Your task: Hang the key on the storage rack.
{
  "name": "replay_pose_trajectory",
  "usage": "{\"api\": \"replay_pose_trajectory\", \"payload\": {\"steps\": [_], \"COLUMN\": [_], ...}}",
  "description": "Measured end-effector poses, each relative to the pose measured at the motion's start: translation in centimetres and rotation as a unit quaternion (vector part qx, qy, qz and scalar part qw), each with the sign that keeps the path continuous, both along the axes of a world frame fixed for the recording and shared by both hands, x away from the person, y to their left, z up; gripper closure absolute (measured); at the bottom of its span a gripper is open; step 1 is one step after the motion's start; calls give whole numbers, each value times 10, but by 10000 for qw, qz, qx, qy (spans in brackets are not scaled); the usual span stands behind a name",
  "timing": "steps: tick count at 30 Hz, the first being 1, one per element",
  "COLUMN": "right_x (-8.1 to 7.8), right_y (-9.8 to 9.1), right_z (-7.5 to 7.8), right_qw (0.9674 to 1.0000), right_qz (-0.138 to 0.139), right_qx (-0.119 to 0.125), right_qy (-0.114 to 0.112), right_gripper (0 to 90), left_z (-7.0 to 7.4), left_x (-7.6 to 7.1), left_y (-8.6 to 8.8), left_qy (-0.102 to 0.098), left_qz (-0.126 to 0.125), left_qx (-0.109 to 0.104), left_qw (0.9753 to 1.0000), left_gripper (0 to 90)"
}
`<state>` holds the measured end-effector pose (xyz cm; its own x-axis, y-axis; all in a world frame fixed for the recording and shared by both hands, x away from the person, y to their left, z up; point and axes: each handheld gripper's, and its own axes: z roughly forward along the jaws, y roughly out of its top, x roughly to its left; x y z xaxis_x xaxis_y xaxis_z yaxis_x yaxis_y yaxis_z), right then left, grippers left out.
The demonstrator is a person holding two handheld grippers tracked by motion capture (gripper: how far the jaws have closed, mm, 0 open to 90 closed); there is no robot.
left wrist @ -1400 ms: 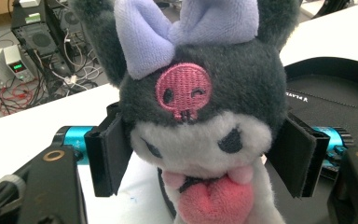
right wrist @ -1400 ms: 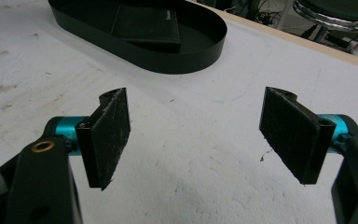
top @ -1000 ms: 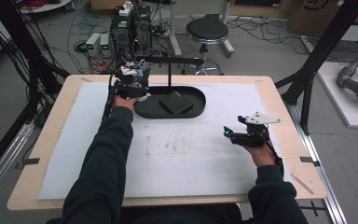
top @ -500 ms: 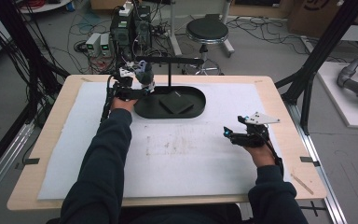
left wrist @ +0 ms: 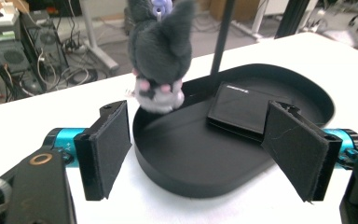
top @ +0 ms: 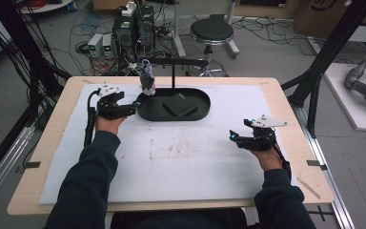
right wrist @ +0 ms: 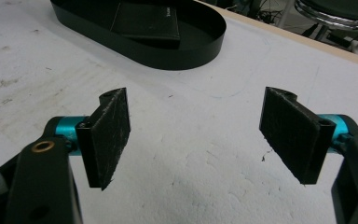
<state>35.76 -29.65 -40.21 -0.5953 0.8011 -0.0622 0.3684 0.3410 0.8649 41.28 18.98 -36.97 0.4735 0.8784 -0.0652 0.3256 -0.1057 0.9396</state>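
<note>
Grey floor, black stool (top: 211,32), tangled cables (top: 24,52).

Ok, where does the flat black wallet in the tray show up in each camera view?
High view: black wallet lies in the tray's right half, upper centre.
Left gripper view: right of centre, beside the plush toy.
Right gripper view: top, left of centre.
Shared landmark: the oval black tray around it.
</note>
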Motion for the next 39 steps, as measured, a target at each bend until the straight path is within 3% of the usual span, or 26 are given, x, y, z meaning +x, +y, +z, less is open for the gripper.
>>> {"api": "replay_pose_trajectory", "payload": {"steps": [7,17,28,39], "right_x": [2,2,-3,-3], "right_y": [-1,-4,-3,-5], "right_z": [-1,2,4,3], "right_qw": [10000,10000,9998,9998], "right_qz": [43,-15,-86,-130], "right_qx": [12,24,-145,-118], "right_qy": [-32,-65,-113,-83], "right_gripper": [248,241,241,241], "left_z": [-11,-20,-22,-23], "left_x": [-41,-77,-85,-82], "left_y": [14,27,36,39], "left_qy": [-372,-519,-594,-542], "left_qz": [4,-98,-115,-115], "left_qx": [-301,-167,-231,-213], "left_qw": [9989,9985,9979,9982], "left_gripper": [213,213,214,218]}}
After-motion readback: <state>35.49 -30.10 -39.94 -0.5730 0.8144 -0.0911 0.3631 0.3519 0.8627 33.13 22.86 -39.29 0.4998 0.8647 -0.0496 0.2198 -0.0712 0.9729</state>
